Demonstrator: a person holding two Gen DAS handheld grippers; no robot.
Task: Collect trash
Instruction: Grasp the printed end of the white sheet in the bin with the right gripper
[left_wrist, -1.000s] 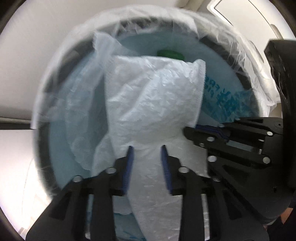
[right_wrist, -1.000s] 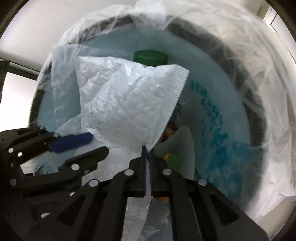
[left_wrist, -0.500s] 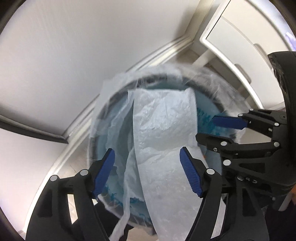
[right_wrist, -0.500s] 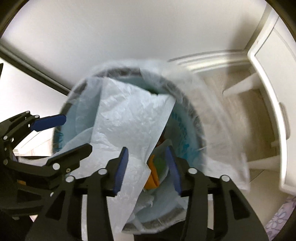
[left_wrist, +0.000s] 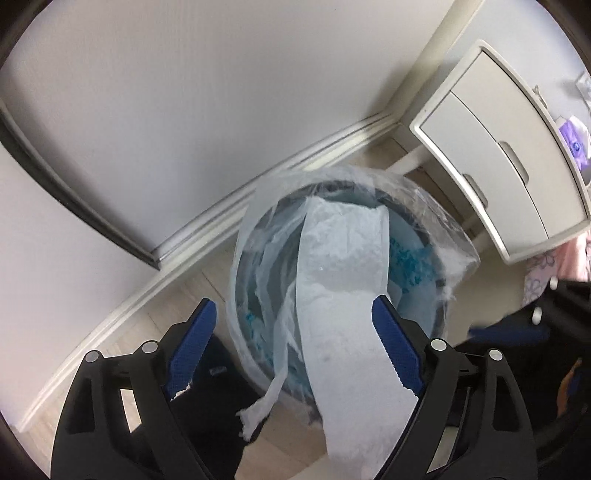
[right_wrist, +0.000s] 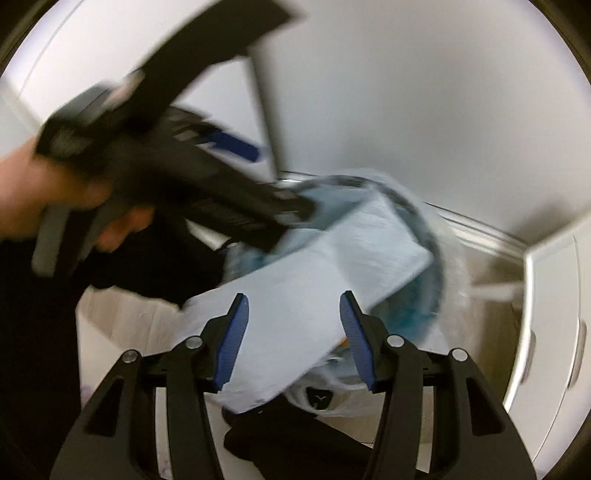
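Above the lined trash bin by the baseboard, I see my left gripper spread wide, its jaws just opened, empty. My right gripper has just parted too, clamping nothing. The white plastic sheet drapes over the bin's near rim.

A big white plastic sheet lies across the top of the trash bin and hangs over its near edge, so it blocks most of the way in. A narrow gap stays open on each side of the sheet. The wall is close behind the bin, and a white drawer cabinet stands just beside it on the right. The floor on the left is bare.
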